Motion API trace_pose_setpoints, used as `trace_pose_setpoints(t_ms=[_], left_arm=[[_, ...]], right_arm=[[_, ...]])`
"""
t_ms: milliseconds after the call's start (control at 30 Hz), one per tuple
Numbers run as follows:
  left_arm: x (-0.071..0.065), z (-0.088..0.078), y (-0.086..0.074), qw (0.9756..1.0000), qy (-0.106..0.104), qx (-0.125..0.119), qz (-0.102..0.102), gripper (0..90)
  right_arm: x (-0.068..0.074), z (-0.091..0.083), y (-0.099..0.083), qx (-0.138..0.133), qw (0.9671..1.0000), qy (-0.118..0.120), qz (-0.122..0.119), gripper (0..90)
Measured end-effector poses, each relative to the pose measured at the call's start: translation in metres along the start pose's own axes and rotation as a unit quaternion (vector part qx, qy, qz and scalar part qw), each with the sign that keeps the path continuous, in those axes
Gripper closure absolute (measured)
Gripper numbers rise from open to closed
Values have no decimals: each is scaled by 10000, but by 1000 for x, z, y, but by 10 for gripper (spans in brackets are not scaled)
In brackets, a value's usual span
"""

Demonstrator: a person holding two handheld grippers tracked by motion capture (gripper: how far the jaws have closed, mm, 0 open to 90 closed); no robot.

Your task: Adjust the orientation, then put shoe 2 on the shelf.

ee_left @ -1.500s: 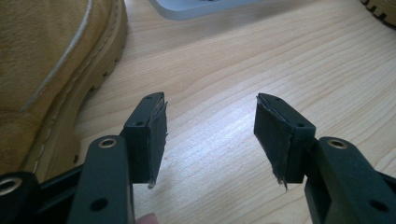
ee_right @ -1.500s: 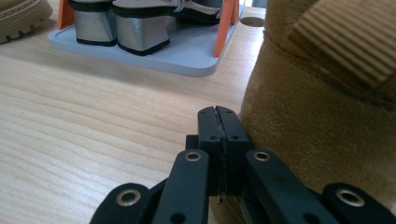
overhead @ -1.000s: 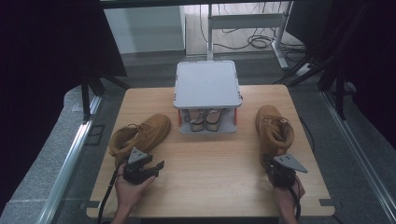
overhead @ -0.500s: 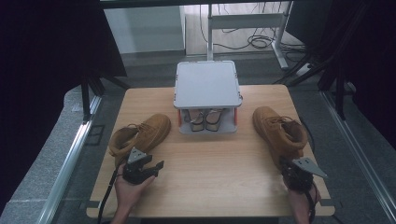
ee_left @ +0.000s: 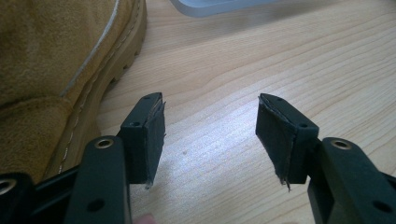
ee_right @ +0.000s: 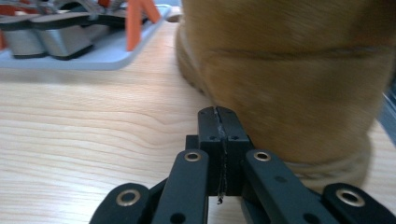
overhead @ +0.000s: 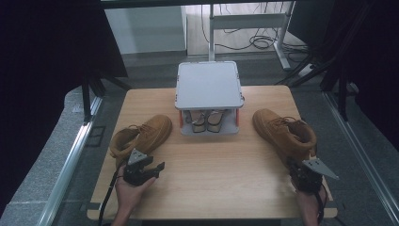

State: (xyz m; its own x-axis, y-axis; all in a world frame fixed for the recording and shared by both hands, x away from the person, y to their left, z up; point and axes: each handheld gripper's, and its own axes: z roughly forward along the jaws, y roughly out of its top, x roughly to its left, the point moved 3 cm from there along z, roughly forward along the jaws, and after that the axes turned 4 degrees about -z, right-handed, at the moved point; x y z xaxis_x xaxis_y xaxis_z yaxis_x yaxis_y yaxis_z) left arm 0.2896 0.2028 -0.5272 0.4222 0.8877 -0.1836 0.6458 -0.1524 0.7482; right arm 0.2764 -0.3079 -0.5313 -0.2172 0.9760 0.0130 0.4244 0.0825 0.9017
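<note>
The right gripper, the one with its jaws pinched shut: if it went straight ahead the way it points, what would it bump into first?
Most likely the tan boot just ahead. The right gripper points at the boot's heel; its shut tips look very close to it, though I cannot tell whether they touch.

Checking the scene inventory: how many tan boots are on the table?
2. The left boot lies at the table's left side, just ahead of the left gripper. The right boot sits at the right side, ahead of the right gripper. Other shoes sit on the grey rack's lower shelf.
</note>
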Motion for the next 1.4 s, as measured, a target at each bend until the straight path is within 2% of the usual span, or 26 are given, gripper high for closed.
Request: trace_pose_setpoints(t_ms=[367, 433, 500, 567, 633, 800, 900, 1033, 1133, 1233, 1300, 1367, 1400], left_arm=[[0, -1, 0, 10000, -1, -15, 5, 420], [-1, -2, 1, 10000, -74, -37, -30, 420], [-4, -4, 2, 10000, -37, -71, 27, 419], [-7, -7, 5, 9998, -101, -137, 56, 419], [-10, -11, 8, 9995, -236, -223, 50, 419], [-14, -25, 17, 9987, -272, -422, 111, 427], [-19, -37, 26, 9973, -436, -587, 98, 426], [-19, -62, 41, 9955, -274, -892, 136, 426], [-10, -82, 53, 9940, -57, -1080, 137, 426], [9, -99, 65, 9926, 187, -1198, -10, 425], [25, -105, 72, 9921, 379, -1188, -100, 424], [42, -106, 76, 9925, 569, -1067, -173, 418], [51, -105, 78, 9930, 597, -995, -243, 403]], right_arm=[[27, 4, 4, -55, 9981, 550, -277, 892], [31, 5, 4, -37, 9976, 619, -313, 892], [34, 5, 4, -30, 9971, 682, -339, 881], [37, 6, 5, -45, 9965, 770, -334, 867], [39, 7, 5, -20, 9956, 857, -384, 858], [44, 9, 3, 60, 9932, 1083, -412, 827], [45, 9, 3, 49, 9915, 1232, -419, 794], [46, 8, 5, 15, 9898, 1382, -354, 740], [46, 8, 6, -7, 9893, 1414, -354, 706], [48, 9, 7, -16, 9890, 1441, -339, 675], [50, 9, 7, -11, 9888, 1446, -366, 661], [52, 9, 7, -7, 9886, 1459, -378, 647], [53, 9, 7, -2, 9886, 1459, -374, 641]])
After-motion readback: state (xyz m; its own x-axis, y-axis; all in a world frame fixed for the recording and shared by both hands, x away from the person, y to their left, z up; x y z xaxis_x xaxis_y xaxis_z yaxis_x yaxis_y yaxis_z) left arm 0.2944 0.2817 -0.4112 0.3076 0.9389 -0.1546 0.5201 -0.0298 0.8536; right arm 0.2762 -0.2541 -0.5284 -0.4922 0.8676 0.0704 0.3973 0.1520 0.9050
